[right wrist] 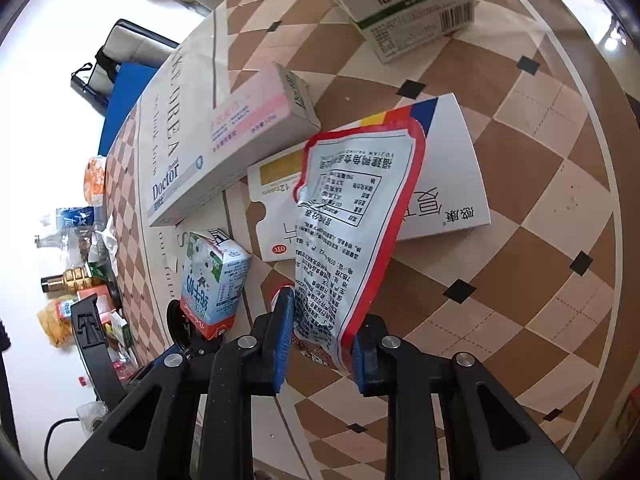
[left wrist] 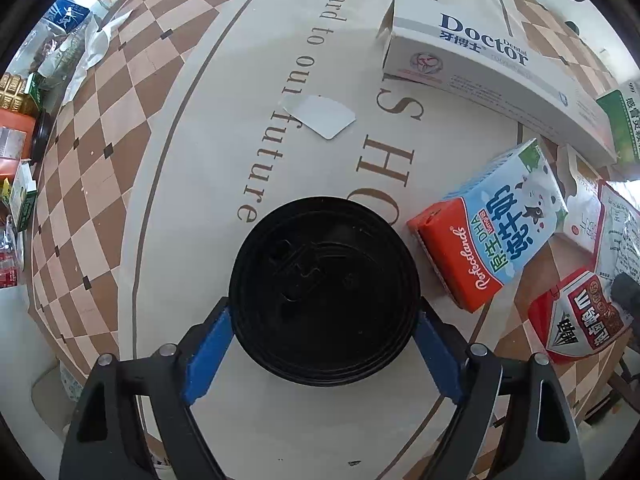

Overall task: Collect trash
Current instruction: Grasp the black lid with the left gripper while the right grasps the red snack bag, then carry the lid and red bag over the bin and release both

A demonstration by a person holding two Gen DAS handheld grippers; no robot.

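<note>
Your two grippers over a checkered tabletop strewn w/ trash.

Your left gripper (left wrist: 324, 320) points straight down; its blue pads flank a round black plastic lid (left wrist: 324, 292) lying flat between the jaws, both pads at its rim, grip can't be confirmed. Just right of those jaws: a blue-and-orange milk carton (left wrist: 490, 226) on its side. Your right gripper (right wrist: 320, 340) has jaws clamped on a crinkled red-edged white snack wrapper (right wrist: 352, 224), which rises ahead of the jaws over a flat white medicine box (right wrist: 452, 168).
</note>
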